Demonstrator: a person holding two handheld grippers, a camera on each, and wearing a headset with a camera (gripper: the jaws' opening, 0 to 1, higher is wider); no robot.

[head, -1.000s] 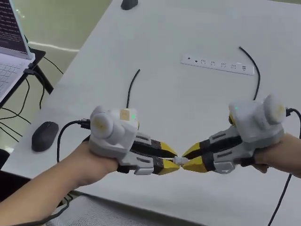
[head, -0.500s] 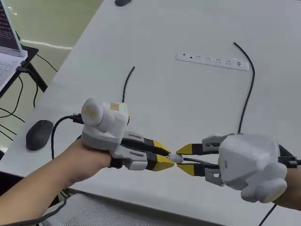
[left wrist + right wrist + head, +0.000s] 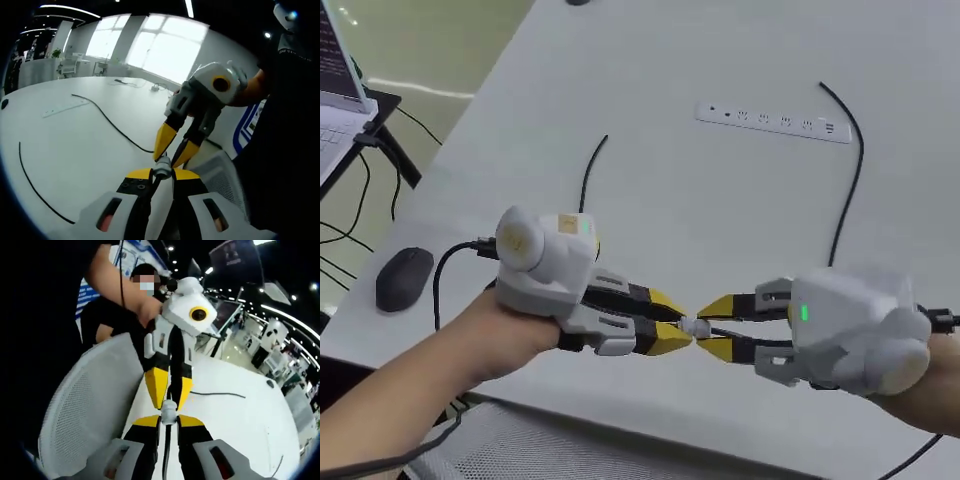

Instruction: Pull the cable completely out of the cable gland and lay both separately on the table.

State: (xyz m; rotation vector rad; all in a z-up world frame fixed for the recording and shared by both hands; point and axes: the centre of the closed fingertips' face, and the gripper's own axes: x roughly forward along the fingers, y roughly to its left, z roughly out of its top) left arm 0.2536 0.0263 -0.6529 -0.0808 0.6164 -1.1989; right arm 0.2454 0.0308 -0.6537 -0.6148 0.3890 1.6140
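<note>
A small white cable gland [image 3: 696, 327] hangs in the air above the table's near edge, between the two grippers. My left gripper [image 3: 678, 328] comes in from the left, shut on the gland. My right gripper [image 3: 712, 328] meets it tip to tip from the right, its yellow fingertips closed on the gland's other end. A thin black cable [image 3: 745, 337] runs back from the gland between the right jaws. In the left gripper view the gland [image 3: 161, 168] sits at my left gripper [image 3: 161, 175]. In the right gripper view the gland [image 3: 169, 411] tops my right gripper [image 3: 169, 421], the cable [image 3: 166, 450] trailing below.
A white power strip [image 3: 772, 122] lies far back on the white table [image 3: 720, 220], with a long black cord [image 3: 847, 190] curving down from it. A short black wire [image 3: 592, 170] lies left of centre. A mouse [image 3: 405, 278] and a laptop [image 3: 335, 100] are off to the left.
My right gripper has rolled over about its axis and sunk lower while staying at the gland. The left gripper holds its place. The head camera has shifted a little.
</note>
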